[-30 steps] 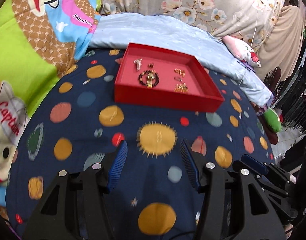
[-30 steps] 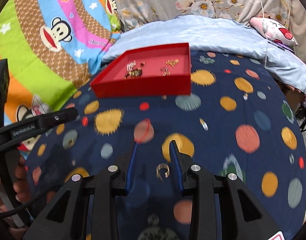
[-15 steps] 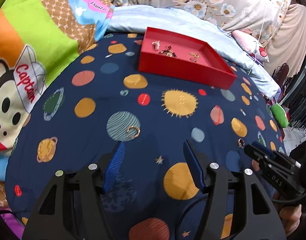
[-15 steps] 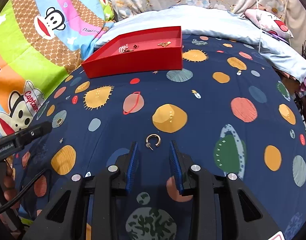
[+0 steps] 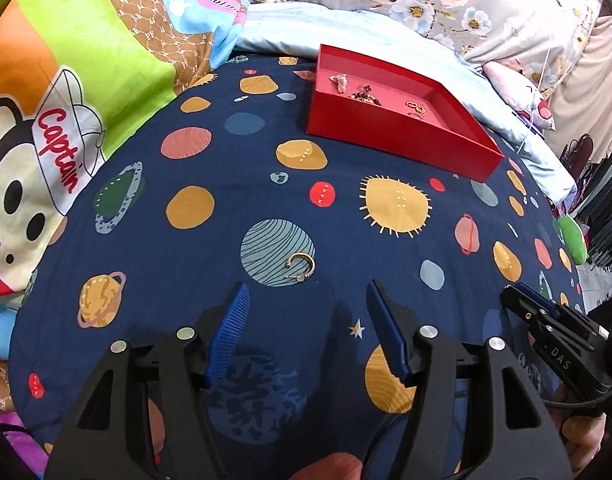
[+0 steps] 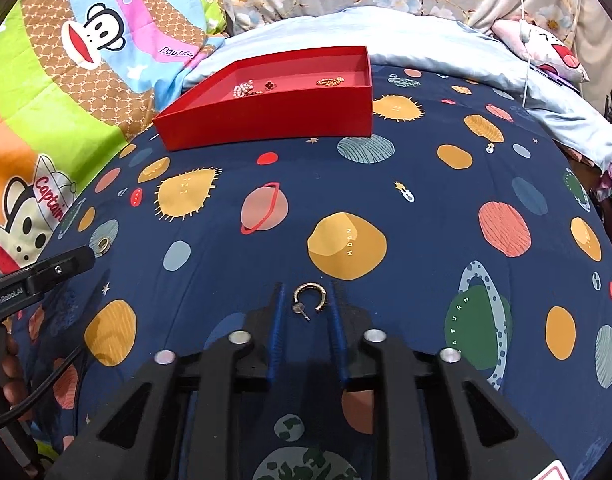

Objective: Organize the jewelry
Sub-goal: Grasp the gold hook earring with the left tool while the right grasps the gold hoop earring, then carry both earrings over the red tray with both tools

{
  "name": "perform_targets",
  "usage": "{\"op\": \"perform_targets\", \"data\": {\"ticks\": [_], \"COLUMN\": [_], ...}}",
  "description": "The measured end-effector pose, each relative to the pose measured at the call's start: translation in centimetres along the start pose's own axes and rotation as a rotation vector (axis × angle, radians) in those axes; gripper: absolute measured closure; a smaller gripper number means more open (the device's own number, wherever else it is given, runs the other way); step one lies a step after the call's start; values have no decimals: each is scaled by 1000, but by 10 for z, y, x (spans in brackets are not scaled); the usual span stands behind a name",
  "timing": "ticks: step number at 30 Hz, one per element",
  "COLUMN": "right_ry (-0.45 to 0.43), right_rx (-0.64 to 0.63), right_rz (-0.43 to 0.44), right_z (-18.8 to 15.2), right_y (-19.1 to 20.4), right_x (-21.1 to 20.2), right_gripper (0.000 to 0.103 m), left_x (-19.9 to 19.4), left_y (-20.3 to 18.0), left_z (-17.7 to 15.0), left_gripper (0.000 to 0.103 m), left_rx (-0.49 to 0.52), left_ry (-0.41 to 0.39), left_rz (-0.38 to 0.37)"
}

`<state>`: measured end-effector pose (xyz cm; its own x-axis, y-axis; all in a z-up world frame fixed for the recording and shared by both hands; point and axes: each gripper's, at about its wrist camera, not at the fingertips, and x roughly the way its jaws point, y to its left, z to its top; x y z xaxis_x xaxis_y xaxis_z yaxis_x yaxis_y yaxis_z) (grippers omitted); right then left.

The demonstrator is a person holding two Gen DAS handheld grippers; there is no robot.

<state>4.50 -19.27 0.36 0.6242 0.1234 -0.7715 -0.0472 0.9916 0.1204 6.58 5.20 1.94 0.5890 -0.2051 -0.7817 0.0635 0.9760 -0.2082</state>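
Observation:
A gold hoop earring (image 6: 310, 298) lies on the navy planet-print sheet between the blue fingers of my right gripper (image 6: 306, 288). Its jaws are closing around it, with thin gaps still showing at the pads. A second gold hoop earring (image 5: 301, 267) lies on a striped blue planet just ahead of my left gripper (image 5: 308, 287), which stands open with nothing between its fingers. The red tray (image 5: 402, 148) sits farther up the bed, also seen from the right as the red tray (image 6: 265, 120), and holds several pieces of jewellery (image 5: 364, 94).
A small gold piece (image 6: 490, 147) lies on the sheet right of the tray. A monkey-print blanket (image 5: 65, 120) borders the left side, a pale blue pillow (image 6: 386, 28) lies behind the tray. The right gripper's tip (image 5: 518, 294) shows at the left view's right edge.
Both grippers sank toward the sheet and the tray drew farther off. The left hoop came into view ahead of the left fingers. The right jaws narrowed around their hoop.

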Motion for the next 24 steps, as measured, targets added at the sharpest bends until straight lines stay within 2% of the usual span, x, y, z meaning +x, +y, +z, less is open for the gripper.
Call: {"op": "perform_targets", "data": {"ticks": [3,6,10,14,16,24], "right_ry": [-1,-1,-1,-1,-1,-1], "right_rx": [5,5,10,13,12,16], "right_rz": [3,4,9,12,11,15], "right_z": [0,0,0,1,1,1], "right_y": [-1,-1,-2,-2,-3,-3], "right_x": [0,0,0,1,1,1], "right_gripper": [87,87,87,87,87,87], "left_x": [4,10,16,20,21,22], "left_y": [-1,-1,-2,-4,-5,-8], "left_z": [1,3,6,9,9,9], "left_gripper": [47,54,66,73,81,87], "left_rx": [6,11,18,29,32,38], "left_ry": [-2,2,-2,-4,-1,-2], "left_rz": [5,5,8,4,1,5]}}
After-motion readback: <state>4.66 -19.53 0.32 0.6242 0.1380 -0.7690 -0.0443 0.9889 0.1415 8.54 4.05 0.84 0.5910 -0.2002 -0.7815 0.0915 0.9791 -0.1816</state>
